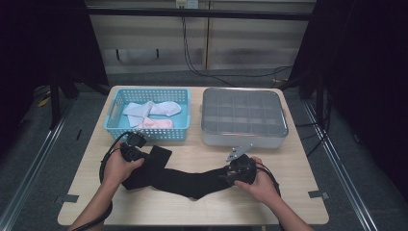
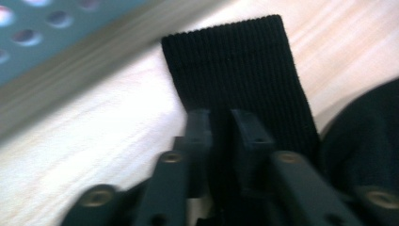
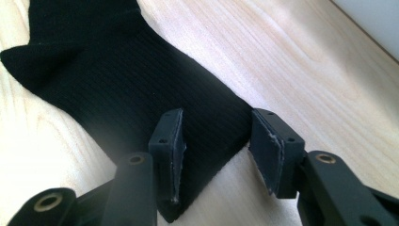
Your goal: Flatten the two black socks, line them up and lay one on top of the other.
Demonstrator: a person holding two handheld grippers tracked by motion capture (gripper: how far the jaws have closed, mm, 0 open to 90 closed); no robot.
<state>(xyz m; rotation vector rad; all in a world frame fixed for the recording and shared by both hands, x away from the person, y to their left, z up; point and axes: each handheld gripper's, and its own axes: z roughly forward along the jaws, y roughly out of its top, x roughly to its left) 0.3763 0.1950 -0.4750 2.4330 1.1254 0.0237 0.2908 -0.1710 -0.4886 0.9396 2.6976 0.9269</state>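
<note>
**Black sock held at one end, bracketed at the other**

Nearest the person, a long black sock [image 1: 183,180] lies flat across the wooden table [image 1: 288,202]. The left gripper [image 2: 220,123] has its jaws pinched together on the ribbed cuff, likely to anchor that end. The right gripper [image 3: 215,141] straddles the opposite end, jaws apart, the fabric lying loose between them, apparently ready to bite. Beyond sit a blue basket [image 1: 111,118] of pale socks [image 1: 153,109] and a grey compartment box [image 1: 243,139], apparently waiting for sorted pieces.

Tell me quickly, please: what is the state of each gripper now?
Left gripper: closed on the black sock.
Right gripper: open, jaws apart over the sock's other end, not gripping.
</note>
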